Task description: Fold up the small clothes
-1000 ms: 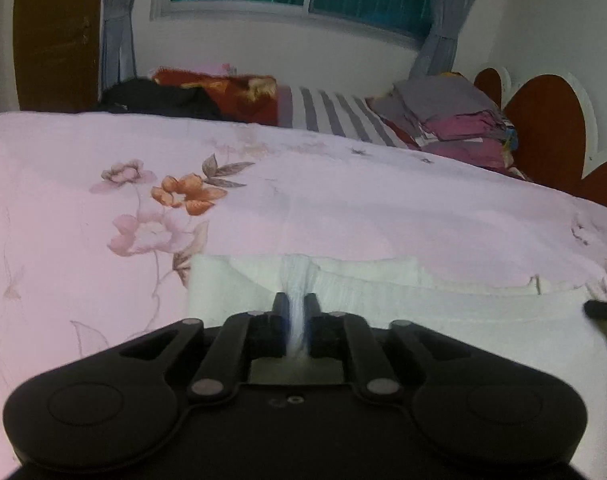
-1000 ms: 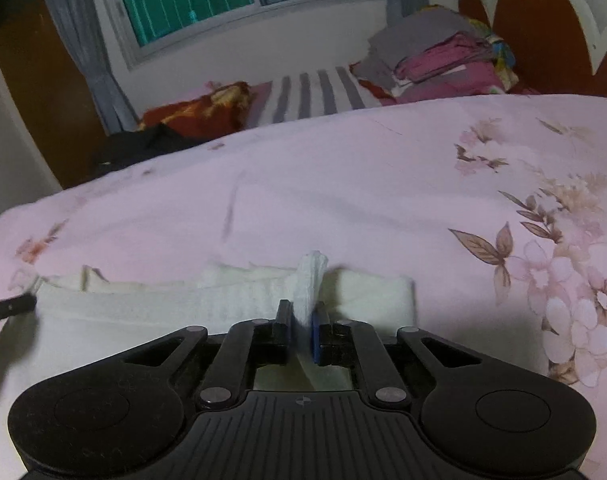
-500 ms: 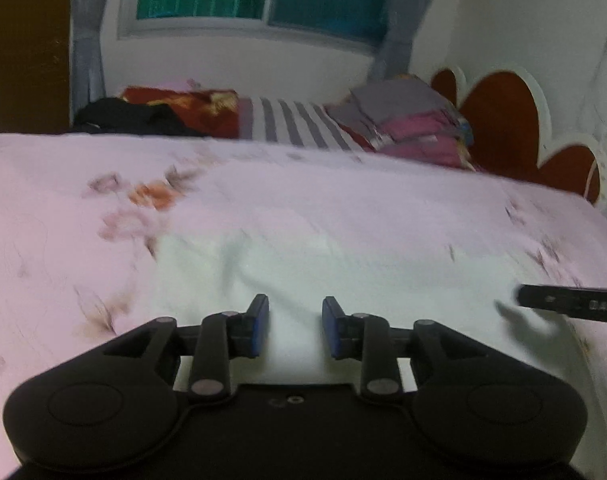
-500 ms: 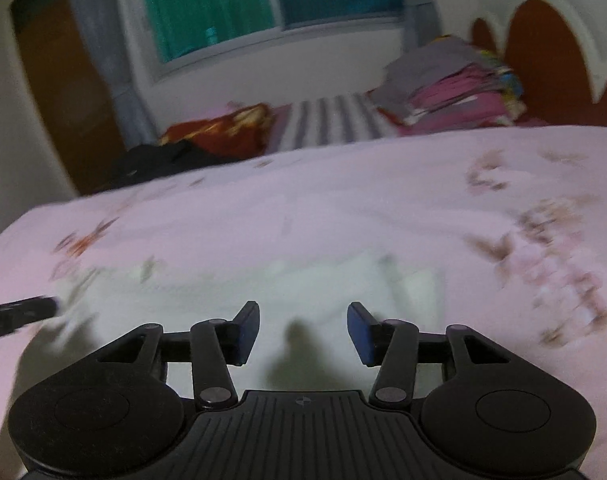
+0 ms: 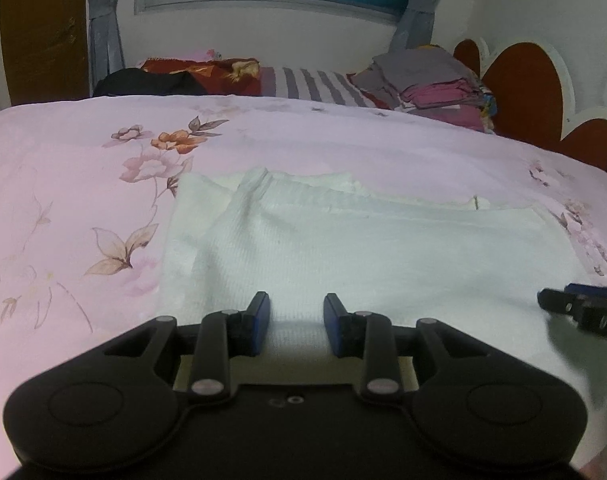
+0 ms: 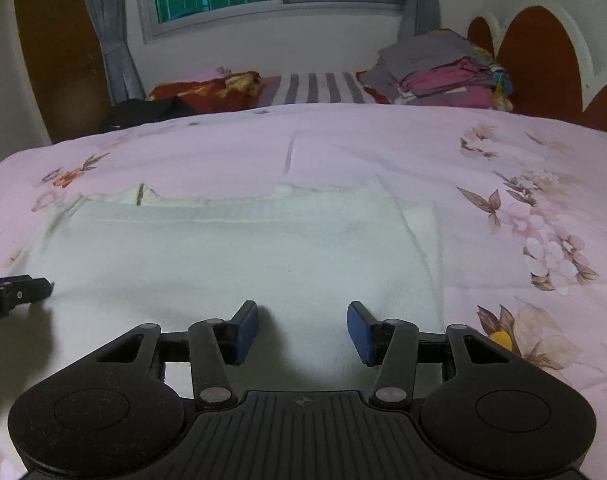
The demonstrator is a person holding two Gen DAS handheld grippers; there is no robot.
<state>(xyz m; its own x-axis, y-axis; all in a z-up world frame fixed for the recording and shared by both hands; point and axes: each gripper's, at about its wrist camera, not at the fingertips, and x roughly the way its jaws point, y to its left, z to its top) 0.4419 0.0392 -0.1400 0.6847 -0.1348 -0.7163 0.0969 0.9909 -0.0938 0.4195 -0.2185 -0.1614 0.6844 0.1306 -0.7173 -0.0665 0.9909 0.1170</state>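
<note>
A white ribbed garment (image 5: 363, 248) (image 6: 243, 252) lies folded flat on the pink floral bedsheet (image 5: 83, 200), with its top layer stopping a little short of the far edge. My left gripper (image 5: 296, 312) hovers over the garment's near left part, open, with nothing between its blue pads. Over the near right part my right gripper (image 6: 303, 316) stands open wider, also empty. Each gripper's tip shows at the edge of the other's view: the right one (image 5: 583, 308), the left one (image 6: 15, 292).
A stack of folded grey and pink clothes (image 5: 435, 84) (image 6: 443, 76) sits at the far right by the red-brown headboard (image 5: 523, 92). A striped pillow (image 5: 311, 84), a red patterned cloth (image 5: 207, 74) and a dark garment (image 5: 143, 82) lie along the far side.
Both grippers were shut on pinched folds of the white garment; they let go, opened and drew back toward me. The garment now lies flat.
</note>
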